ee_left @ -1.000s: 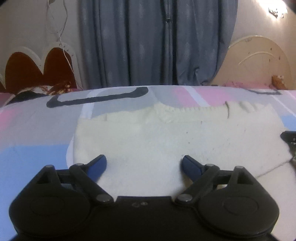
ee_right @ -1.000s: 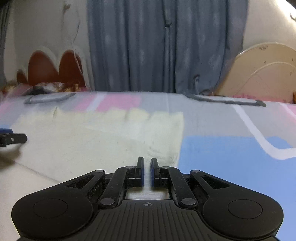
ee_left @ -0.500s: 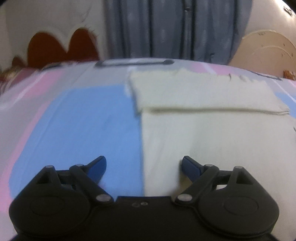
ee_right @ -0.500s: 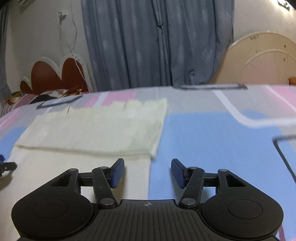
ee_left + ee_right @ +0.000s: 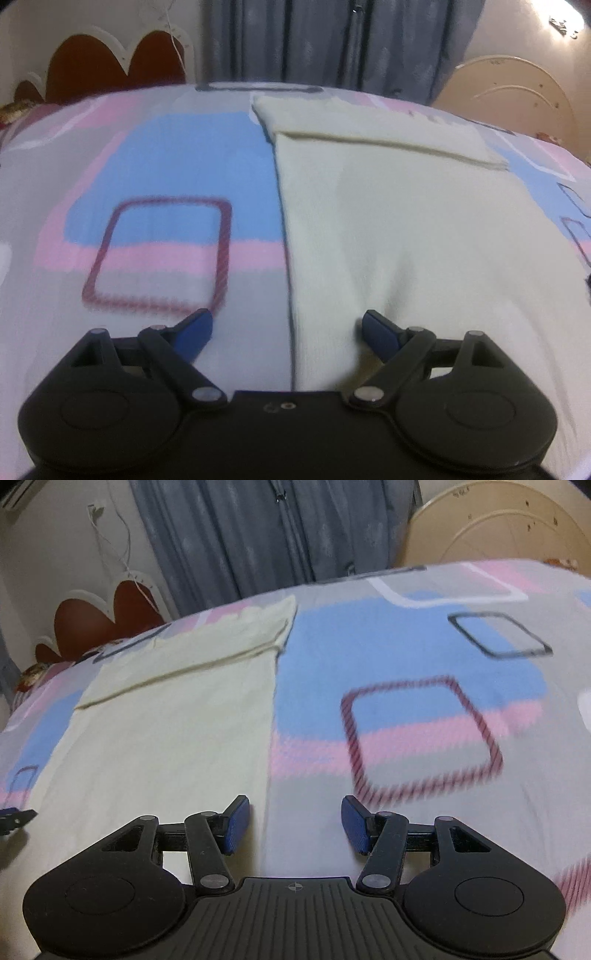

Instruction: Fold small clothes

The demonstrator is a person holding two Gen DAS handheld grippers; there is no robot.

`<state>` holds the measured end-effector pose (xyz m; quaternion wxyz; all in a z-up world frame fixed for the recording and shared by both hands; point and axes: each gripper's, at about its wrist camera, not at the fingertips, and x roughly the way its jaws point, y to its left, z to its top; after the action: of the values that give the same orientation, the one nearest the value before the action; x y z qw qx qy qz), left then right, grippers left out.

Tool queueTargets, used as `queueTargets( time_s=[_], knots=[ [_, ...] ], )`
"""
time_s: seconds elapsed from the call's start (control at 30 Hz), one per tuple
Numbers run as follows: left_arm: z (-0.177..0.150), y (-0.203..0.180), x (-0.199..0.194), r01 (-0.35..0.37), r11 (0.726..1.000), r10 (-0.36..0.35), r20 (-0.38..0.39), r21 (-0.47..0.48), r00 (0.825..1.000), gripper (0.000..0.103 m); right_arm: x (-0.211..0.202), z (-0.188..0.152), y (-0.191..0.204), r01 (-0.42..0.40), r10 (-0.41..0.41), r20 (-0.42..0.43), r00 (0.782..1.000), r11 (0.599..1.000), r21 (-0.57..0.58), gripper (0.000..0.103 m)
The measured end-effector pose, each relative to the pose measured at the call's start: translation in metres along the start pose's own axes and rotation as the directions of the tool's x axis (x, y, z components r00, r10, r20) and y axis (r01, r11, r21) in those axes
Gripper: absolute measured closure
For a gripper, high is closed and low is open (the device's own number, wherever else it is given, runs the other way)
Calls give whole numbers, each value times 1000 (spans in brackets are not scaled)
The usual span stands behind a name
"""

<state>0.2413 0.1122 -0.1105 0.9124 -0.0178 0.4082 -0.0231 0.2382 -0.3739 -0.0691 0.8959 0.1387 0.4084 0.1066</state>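
Observation:
A cream knitted garment (image 5: pixel 399 221) lies flat on the patterned bedsheet (image 5: pixel 166 177), with a folded band across its far end (image 5: pixel 369 125). My left gripper (image 5: pixel 286 326) is open and empty, low over the garment's left edge near its near end. In the right wrist view the garment (image 5: pixel 166 731) fills the left half. My right gripper (image 5: pixel 295 821) is open and empty, straddling the garment's right edge. The tip of the left gripper (image 5: pixel 16 818) shows at the far left of that view.
The bedsheet (image 5: pixel 406 664) has blue, pink and grey blocks with outlined squares. Grey curtains (image 5: pixel 332 37) hang behind the bed. A brown scalloped headboard (image 5: pixel 103 70) stands at the back left and a cream round board (image 5: pixel 509 96) at the back right.
Both grippers have drawn back toward the garment's near end, and the right gripper went from shut to open. The folded top band now lies far ahead of them.

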Motion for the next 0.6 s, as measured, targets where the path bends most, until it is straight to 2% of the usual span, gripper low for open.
queueTargets(
  time_s=[0.17,0.33,0.4,0.47,0.53,0.6],
  knots=[
    [-27,-1,-24,53,998,-52,-34,25,998,16,-31,-31,5,-13,15,-39,999,998,65,47],
    [-44,5,-45,147,988,-150,-56,-51,987,17,-60,-60,10,-49,60,-65,996,987,154,47],
    [-51,11,-52,211,970,-218,-47,-123,975,17,-70,-70,11,-74,87,-65,994,980,186,47],
    [-59,19,-56,280,937,-292,-28,-211,956,18,-77,-75,7,-103,120,-60,991,967,232,47],
    [-64,26,-57,326,906,-341,-8,-271,940,19,-79,-78,2,-148,173,-59,983,942,301,47],
    [-66,30,-55,347,887,-362,7,-305,932,20,-81,-82,-7,-201,236,-44,971,900,386,47]
  ],
)
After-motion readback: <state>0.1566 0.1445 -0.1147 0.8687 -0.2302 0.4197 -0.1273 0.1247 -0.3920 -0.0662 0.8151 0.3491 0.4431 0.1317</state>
